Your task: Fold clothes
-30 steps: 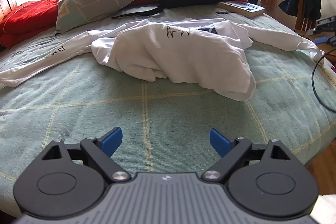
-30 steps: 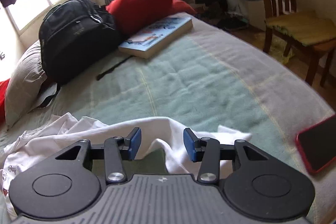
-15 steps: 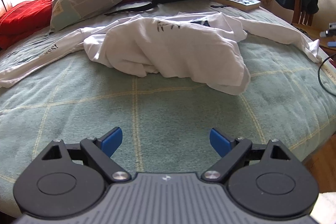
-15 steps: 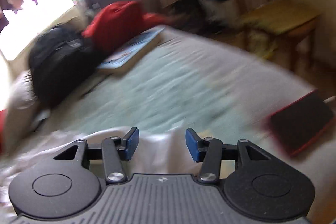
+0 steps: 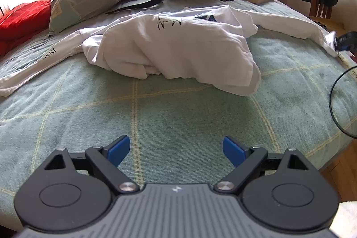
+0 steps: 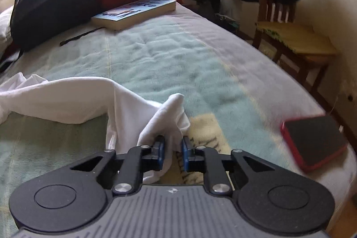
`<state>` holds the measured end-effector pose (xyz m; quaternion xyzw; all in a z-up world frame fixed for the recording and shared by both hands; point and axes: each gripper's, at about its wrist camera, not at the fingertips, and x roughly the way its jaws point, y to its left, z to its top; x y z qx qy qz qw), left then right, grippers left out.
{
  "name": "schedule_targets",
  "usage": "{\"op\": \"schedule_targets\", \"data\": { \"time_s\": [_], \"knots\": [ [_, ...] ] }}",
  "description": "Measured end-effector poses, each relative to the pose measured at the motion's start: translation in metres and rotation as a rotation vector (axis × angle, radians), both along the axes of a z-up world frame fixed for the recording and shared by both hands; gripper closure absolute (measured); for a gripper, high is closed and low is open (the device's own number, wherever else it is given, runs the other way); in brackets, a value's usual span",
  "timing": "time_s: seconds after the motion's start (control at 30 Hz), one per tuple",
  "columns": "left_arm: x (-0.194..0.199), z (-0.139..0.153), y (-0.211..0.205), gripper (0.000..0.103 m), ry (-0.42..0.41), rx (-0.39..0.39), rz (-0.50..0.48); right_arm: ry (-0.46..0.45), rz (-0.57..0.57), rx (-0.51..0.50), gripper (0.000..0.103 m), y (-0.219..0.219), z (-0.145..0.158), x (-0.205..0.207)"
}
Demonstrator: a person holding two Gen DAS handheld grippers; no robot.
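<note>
Pinching in on the cuff end of a white long-sleeved shirt (image 6: 73, 99), the right tongs (image 6: 173, 154) have just been closing, and a fold of the sleeve now sits between the blue pads; the cloth bunches up above them, so it looks gripped, though the pad faces are partly hidden by fabric and the firmness of the hold is hard to judge. The left tongs (image 5: 176, 150) hover wide apart over bare bedspread (image 5: 178, 108), holding nothing.

The shirt (image 5: 178, 46) lies crumpled across the middle of the bed, its long axis running side to side as seen from the left wrist camera: one sleeve trails off to the left edge, the other stretches right to where the right tongs (image 5: 344, 40) hold its tip. From the left tongs the body of the shirt lies straight ahead and well apart.

So the right hand already has its end, while the free left sleeve is nearer the left hand. Spreading the shirt flat probably depends on the left hand going forward and leftward to that sleeve.
</note>
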<state>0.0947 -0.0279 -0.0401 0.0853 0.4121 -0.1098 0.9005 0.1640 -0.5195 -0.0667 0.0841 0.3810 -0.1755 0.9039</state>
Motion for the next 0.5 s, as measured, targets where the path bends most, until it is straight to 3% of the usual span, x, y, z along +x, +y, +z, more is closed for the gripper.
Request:
{"op": "schedule_targets", "data": {
  "time_s": [0.2, 0.3, 0.4, 0.5],
  "knots": [
    [0.0, 0.001, 0.0, 0.013, -0.005, 0.0, 0.002, -0.062, -0.16, -0.088, 0.083, -0.04, 0.027, 0.01],
    [0.001, 0.001, 0.001, 0.013, -0.005, -0.002, 0.007, -0.07, -0.244, -0.063, 0.078, -0.058, 0.037, 0.012],
    [0.003, 0.001, 0.002, 0.013, -0.002, -0.002, 0.01, -0.123, -0.199, -0.059, 0.076, -0.043, 0.047, 0.012],
    [0.005, 0.001, 0.003, 0.013, 0.002, 0.001, 0.015, -0.161, -0.074, -0.035, 0.076, -0.013, 0.053, 0.019]
  ]
}}
